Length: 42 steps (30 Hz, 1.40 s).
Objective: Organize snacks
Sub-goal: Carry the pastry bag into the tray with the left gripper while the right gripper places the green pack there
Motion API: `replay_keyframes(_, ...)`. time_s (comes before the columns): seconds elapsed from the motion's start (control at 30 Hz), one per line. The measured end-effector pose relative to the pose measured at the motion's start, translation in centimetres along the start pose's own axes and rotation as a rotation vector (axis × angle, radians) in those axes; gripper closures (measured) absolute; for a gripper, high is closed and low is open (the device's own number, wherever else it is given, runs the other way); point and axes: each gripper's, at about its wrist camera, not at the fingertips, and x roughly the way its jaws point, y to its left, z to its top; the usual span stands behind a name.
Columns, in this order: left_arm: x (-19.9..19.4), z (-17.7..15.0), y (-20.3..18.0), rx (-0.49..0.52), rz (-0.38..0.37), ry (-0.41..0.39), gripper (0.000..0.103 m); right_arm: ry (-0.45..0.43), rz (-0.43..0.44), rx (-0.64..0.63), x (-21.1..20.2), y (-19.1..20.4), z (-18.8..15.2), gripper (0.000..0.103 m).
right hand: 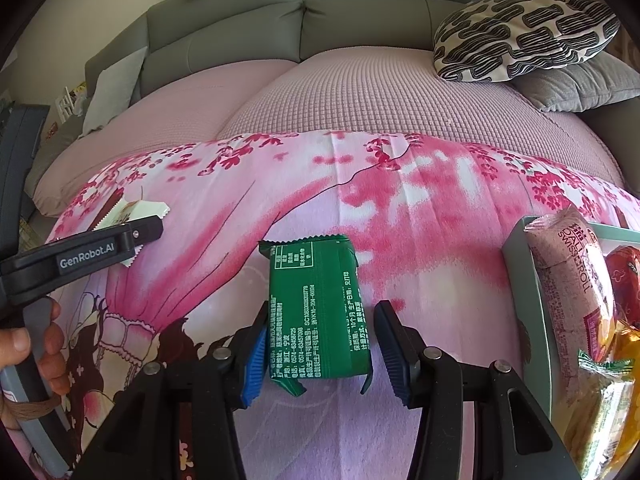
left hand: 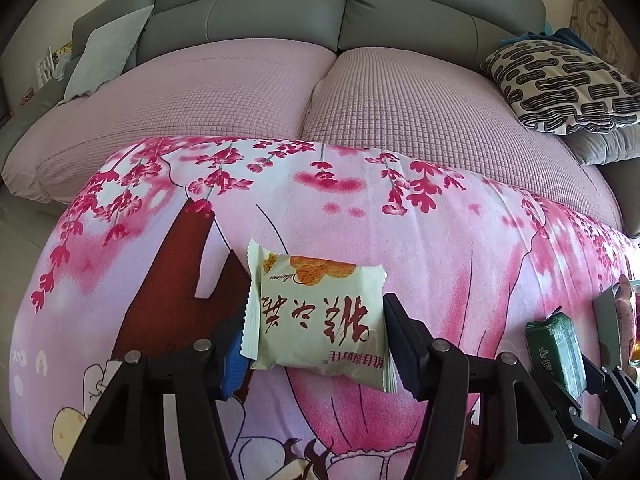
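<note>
A cream snack packet (left hand: 320, 316) with red lettering sits between the fingers of my left gripper (left hand: 314, 288), and both pads press its side edges. It shows small in the right wrist view as well, the cream packet (right hand: 136, 210) beside the left gripper's finger (right hand: 146, 229). My right gripper (right hand: 322, 306) is shut on a green snack packet (right hand: 316, 312), whose near sealed end is curled between the pads. The green packet (left hand: 556, 352) also appears at the lower right of the left wrist view. Both packets are just over the pink flowered cloth (right hand: 360, 208).
A grey-green tray (right hand: 524, 280) at the right holds a pink Swiss roll pack (right hand: 568, 272), a red packet (right hand: 624, 280) and yellow packets (right hand: 612, 400). Behind the cloth stands a grey sofa (left hand: 280, 12) with a patterned pillow (left hand: 560, 84). A person's hand (right hand: 36, 344) holds the left gripper.
</note>
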Motion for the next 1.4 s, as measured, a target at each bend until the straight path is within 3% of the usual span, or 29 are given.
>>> replay_keyframes(0.27, -2.3, -1.8, 0.3, -0.096, -0.03, -0.027, 0.043, -0.004, 0.0, 0.017, -0.6, -0.5, -0.6, 0.061)
replay_keyframes(0.73, -4.7, -4.1, -0.2, -0.236, -0.08, -0.018, 0.043, 0.035, 0.006, 0.032, -3.3, -1.9, -1.9, 0.061)
replay_keyframes(1.13, -9.9, -6.7, -3.9, -0.256, -0.119, -0.065, 0.043, -0.015, -0.041, 0.068, -9.1, -5.8, -2.5, 0.061)
replay_keyframes(1.4, -12.6, -7.8, -7.7, -0.208, -0.162, -0.096, 0.043, -0.047, -0.061, 0.099, -12.6, -8.7, -3.1, 0.061)
